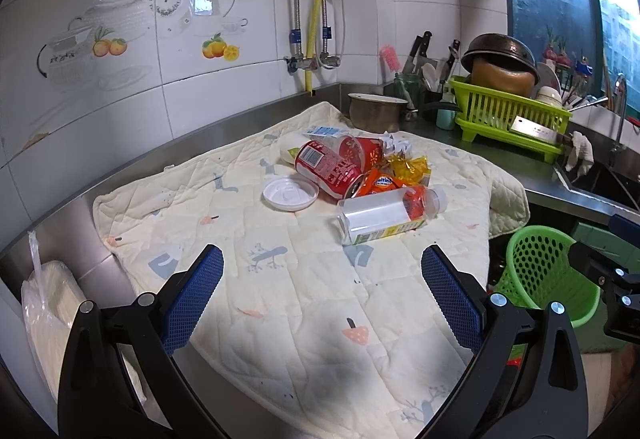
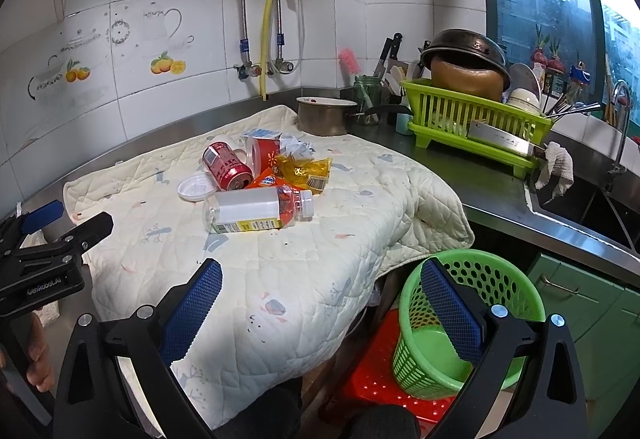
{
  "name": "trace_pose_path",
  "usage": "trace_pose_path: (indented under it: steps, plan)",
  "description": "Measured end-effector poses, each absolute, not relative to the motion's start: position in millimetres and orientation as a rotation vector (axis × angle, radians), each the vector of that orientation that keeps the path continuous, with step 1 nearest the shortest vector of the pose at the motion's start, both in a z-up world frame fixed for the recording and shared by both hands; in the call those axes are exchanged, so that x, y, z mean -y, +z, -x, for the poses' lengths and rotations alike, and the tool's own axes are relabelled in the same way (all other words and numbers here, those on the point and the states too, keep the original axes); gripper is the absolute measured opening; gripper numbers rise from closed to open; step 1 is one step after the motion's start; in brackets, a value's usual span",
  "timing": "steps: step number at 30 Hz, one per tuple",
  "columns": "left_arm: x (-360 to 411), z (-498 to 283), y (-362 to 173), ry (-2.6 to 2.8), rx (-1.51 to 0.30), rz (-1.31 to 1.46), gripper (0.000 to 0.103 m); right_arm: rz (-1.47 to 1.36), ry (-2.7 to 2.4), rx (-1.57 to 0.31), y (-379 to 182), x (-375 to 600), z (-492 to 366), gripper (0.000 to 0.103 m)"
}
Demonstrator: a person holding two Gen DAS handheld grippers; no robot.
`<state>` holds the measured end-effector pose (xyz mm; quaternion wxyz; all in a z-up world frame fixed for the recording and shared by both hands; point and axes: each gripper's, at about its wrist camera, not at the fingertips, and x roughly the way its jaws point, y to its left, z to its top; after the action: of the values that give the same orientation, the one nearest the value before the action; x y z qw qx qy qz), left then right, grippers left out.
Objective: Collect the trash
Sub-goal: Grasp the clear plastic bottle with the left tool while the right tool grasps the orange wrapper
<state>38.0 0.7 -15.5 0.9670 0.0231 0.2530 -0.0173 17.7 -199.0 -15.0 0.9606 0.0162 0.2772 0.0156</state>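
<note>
We hold both tongs spread, empty — left gripper [image 1: 322, 271] and right gripper [image 2: 320, 285] above the quilted cloth [image 1: 304, 303]; crumpled trash pile [image 1: 352, 167] well ahead, perforated green basket [image 2: 452, 323] under right tips.

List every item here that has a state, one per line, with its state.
left gripper: open, holding nothing
right gripper: open, holding nothing
clear bottle: on its side, capped
red can: on its side, opened
white lid: loose on the quilt
red cup: tipped over
green basket: upright, looks empty
dark pan: upside down in the dish rack
</note>
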Motion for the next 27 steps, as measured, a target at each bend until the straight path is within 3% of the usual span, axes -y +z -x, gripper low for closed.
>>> trace_pose_path:
  steps: [17, 21, 27]
  plan:
    - [26.2, -113.9, -30.0, -0.31, -0.53, -0.238, 0.097, -0.029, 0.085, -0.589, -15.6, 216.4, -51.9, 0.097]
    - [35.9, -142.1, -39.8, -0.391, -0.554, -0.301, 0.092, -0.014, 0.089, -0.594, -17.6, 222.3, -59.1, 0.097]
    - [48.2, -176.7, -51.8, -0.505, -0.573, -0.384, 0.092, -0.004, 0.095, -0.623, -26.2, 230.7, -73.5, 0.097]
